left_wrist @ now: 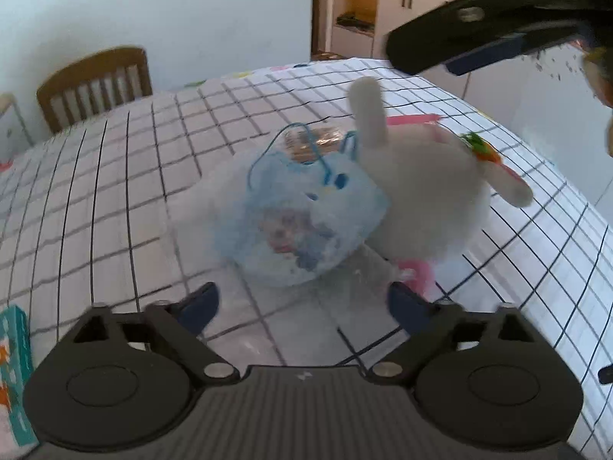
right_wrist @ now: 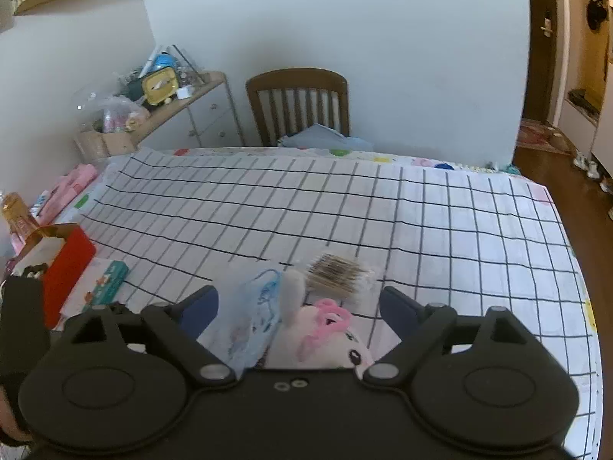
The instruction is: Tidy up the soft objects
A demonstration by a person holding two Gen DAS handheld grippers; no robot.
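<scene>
Your left gripper (left_wrist: 302,306) and right gripper (right_wrist: 299,306) look alike: matte black housings, round discs at four and eight o'clock, silver pivot screws, dark blue finger pads (left_wrist: 201,303).

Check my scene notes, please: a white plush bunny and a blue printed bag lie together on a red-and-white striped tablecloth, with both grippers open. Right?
Not quite: the tablecloth is white with a black grid, not red-striped, as the right wrist view shows. The white plush bunny and blue printed bag do lie together, and the left gripper and right gripper are open.
</scene>
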